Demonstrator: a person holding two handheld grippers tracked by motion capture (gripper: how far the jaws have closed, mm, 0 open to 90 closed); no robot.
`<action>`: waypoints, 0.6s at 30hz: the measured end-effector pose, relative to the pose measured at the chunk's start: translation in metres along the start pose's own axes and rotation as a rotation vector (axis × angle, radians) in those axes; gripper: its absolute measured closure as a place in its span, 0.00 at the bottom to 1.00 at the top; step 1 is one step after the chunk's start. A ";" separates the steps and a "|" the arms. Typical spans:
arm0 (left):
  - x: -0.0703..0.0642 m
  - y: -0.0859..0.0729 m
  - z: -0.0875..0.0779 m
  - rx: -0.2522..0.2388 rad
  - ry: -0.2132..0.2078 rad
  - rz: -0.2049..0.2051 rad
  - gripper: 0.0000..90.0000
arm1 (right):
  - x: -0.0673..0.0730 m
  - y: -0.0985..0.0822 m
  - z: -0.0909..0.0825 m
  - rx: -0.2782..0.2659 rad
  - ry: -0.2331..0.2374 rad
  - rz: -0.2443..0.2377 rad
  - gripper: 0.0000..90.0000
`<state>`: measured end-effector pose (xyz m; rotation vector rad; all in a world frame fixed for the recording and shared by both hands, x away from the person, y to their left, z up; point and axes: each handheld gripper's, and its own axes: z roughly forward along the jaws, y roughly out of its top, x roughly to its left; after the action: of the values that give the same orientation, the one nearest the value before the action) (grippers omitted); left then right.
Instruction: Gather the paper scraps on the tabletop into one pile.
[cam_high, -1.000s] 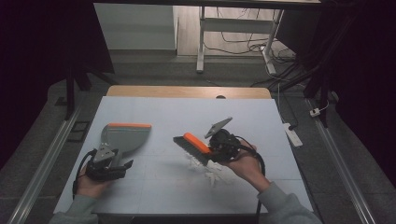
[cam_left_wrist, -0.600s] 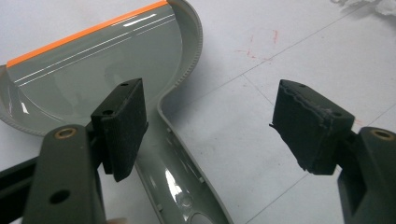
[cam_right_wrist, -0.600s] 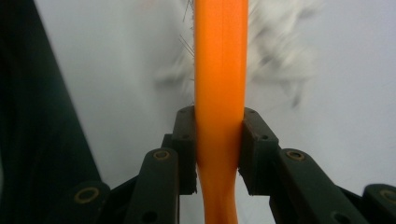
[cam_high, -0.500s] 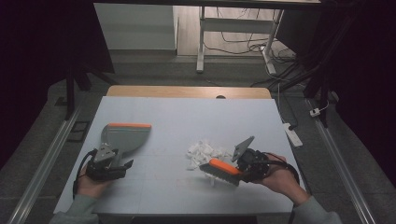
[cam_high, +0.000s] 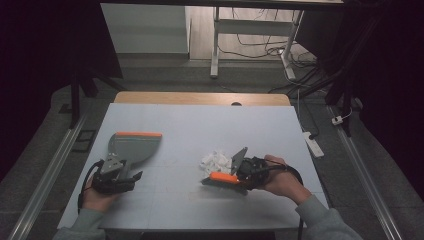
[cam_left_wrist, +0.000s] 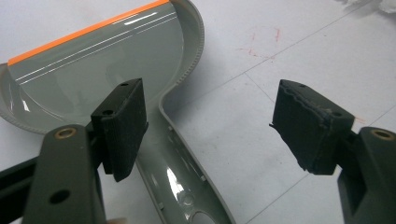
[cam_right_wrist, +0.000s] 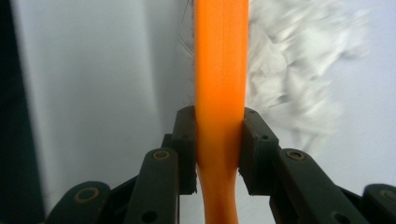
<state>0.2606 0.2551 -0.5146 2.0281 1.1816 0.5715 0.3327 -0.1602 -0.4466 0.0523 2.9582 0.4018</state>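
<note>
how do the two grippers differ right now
The left gripper has its jaws apart, nothing pressed between the pads; the right gripper is clamped on the orange brush handle. The left gripper sits over the grey dustpan's handle, by the table's left side; the right gripper is beside the crumpled white paper, nearer the right. Both are hand-held, low over the white table.

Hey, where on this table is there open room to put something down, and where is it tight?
The table's far half, beyond the dustpan and paper scraps, is bare. So is the strip between the dustpan and brush. It is crowded around the scraps, brush and right gripper.
</note>
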 end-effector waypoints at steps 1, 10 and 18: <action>0.000 0.000 0.000 0.000 0.000 -0.001 0.30 | -0.003 0.002 0.001 -0.002 -0.014 0.009 0.78; 0.001 -0.001 0.000 0.002 0.000 -0.004 0.30 | -0.013 -0.006 -0.016 -0.209 -0.002 0.095 0.78; -0.001 0.000 0.001 0.004 0.000 0.003 0.30 | -0.019 -0.026 -0.048 -0.283 -0.103 0.293 0.78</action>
<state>0.2604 0.2542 -0.5153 2.0334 1.1805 0.5708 0.3434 -0.1993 -0.4048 0.4601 2.7655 0.8249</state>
